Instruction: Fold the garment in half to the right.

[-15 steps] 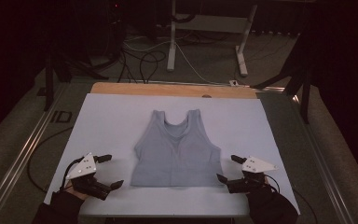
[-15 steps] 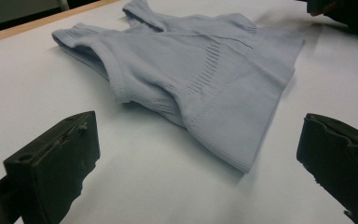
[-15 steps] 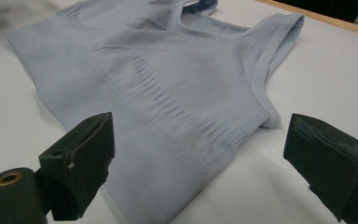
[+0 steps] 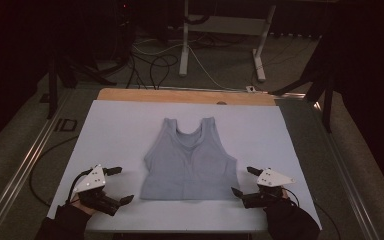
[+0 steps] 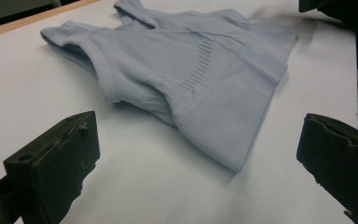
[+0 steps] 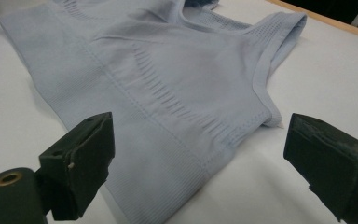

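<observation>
Change since earlier frame: almost nothing; both grippers sit at about the same spots by the garment's lower corners, and the garment lies as it did.
Garment: pale grey-blue tank top (image 4: 189, 160), spread flat and face up in the middle of the white surface (image 4: 115, 130), straps pointing away from the person, hem nearest them.
Left gripper (image 4: 115, 186): just off the hem's left corner, not touching cloth; jaws spread wide, with nothing between them but bare surface and the hem corner ahead in the left gripper view (image 5: 233, 161).
Right gripper (image 4: 244, 181): just beside the hem's right corner; jaws likewise wide apart and empty, the side seam and armhole (image 6: 265, 100) lying between and ahead of them in the right gripper view.
Step in hand: judged as the approach before a first grasp, likely for folding, one gripper per side.
Next move calls for: each gripper to advance onto its hem corner, slip one jaw under the edge, and pinch both layers together; a shallow bite may catch only the top layer.
Risk: pushing the cloth ahead and wrinkling it.
</observation>
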{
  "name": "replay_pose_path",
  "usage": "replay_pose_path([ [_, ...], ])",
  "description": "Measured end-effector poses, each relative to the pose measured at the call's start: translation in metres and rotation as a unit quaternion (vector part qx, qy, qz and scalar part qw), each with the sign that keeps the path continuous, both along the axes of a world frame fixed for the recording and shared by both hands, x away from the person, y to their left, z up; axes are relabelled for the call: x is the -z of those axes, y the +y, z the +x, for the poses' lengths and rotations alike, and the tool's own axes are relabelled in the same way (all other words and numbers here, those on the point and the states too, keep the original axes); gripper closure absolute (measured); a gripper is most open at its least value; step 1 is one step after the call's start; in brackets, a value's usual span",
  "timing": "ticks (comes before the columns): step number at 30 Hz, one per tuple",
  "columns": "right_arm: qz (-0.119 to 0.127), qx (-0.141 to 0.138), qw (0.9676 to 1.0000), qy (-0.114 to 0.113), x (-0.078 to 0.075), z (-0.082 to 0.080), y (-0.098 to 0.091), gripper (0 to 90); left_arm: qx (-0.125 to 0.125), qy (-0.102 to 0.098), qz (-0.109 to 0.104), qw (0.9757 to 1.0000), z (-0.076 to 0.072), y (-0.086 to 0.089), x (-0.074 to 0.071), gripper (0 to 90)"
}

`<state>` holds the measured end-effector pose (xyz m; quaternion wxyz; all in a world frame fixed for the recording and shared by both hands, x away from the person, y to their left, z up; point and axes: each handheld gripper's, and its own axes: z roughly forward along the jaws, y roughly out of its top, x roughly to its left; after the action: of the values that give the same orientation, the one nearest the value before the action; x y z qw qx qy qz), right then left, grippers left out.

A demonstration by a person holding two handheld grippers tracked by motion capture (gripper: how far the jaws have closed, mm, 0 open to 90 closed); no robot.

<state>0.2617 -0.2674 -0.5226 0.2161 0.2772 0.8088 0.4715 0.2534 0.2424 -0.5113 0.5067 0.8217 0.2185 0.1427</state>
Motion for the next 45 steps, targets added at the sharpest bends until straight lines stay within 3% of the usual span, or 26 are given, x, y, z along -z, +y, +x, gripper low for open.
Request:
replay_pose_path([
  [9, 0.001, 0.006, 1.0000, -0.003, -0.014, -0.001, 0.005, 8.8, 0.004, 0.005, -0.001, 1.0000, -0.001, -0.005, -0.005, 0.4],
  [14, -0.035, 0.007, 0.9988, -0.034, -0.026, -0.001, 0.006, 8.9, 0.006, 0.017, -0.002, 0.9998, 0.000, -0.008, -0.005, 0.4],
  [20, -0.028, 0.005, 0.9987, -0.042, -0.043, 0.005, 0.007, 8.9, -0.002, 0.019, 0.003, 0.9998, 0.001, -0.012, -0.014, 0.3],
  [34, -0.004, -0.012, 0.9987, -0.050, -0.078, 0.040, 0.033, 8.9, -0.008, 0.006, 0.037, 0.9993, 0.003, -0.032, -0.048, 0.4],
  [45, -0.003, -0.026, 0.9982, -0.054, -0.094, 0.065, 0.057, 8.9, -0.019, 0.002, 0.049, 0.9986, 0.004, -0.041, -0.056, 0.4],
])
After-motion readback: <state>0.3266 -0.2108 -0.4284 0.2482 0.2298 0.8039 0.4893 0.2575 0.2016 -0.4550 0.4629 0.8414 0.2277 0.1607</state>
